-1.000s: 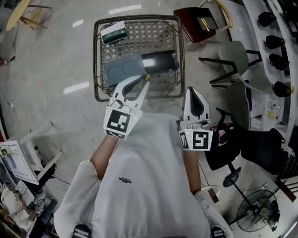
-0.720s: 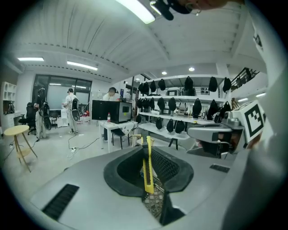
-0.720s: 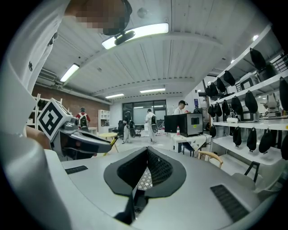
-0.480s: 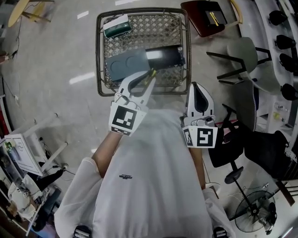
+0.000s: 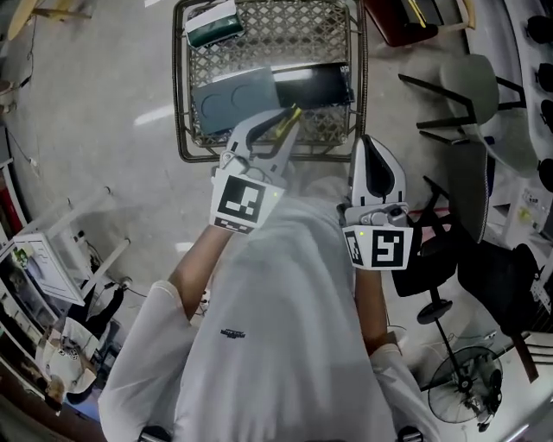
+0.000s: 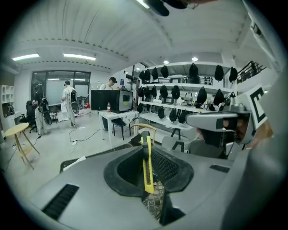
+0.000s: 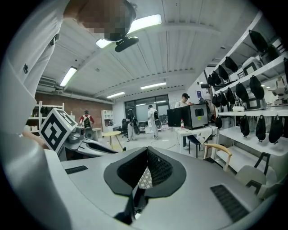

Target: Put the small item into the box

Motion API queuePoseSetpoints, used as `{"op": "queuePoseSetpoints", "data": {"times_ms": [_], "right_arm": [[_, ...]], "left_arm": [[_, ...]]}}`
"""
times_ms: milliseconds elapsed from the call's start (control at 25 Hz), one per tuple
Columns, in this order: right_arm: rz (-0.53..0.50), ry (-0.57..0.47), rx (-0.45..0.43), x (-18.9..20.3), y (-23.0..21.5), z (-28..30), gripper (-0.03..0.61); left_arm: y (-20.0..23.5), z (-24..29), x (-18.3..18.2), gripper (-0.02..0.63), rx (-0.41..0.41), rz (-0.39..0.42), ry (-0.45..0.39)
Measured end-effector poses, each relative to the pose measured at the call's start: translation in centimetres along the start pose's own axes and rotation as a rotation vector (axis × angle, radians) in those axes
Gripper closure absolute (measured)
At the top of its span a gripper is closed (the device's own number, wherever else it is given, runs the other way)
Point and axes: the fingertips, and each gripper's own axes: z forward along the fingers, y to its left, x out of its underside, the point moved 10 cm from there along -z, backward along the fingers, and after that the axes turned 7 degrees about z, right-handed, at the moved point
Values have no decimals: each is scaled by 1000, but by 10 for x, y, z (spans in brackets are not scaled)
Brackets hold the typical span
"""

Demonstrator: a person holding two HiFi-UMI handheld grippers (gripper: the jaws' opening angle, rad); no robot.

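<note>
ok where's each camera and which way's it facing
Head view: on the head, steeply down on wire basket; shirt, arms, left gripper, right gripper show.
Left gripper view: on left gripper, toward shelves, along jaws shut on yellow knife.
Right gripper view: on right gripper, into the room, along shut empty jaws.
Shared: each gripper view shows the other gripper.

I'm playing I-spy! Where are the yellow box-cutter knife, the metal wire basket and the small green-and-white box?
Yellow box-cutter knife (image 6: 147, 166): left gripper view, on its yellow handle.
Metal wire basket (image 5: 302, 34): head view, on its bare mesh floor.
Small green-and-white box (image 5: 212, 23): head view, on its top face.
</note>
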Motion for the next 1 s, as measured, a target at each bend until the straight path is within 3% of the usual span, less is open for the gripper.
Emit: {"op": "queuePoseSetpoints", "data": {"times_ms": [320, 640, 880, 1000], "right_arm": [[58, 63, -25, 26, -18, 19, 579], [101, 123, -46, 52, -46, 31, 578], [141, 160, -50, 72, -62, 38, 579], [156, 180, -59, 82, -68, 41, 578]], "left_arm": [[4, 47, 28, 558, -57, -11, 76], [0, 97, 68, 558, -129, -72, 162], [1, 127, 92, 558, -193, -139, 195], [3, 141, 109, 558, -229, -214, 218]]}}
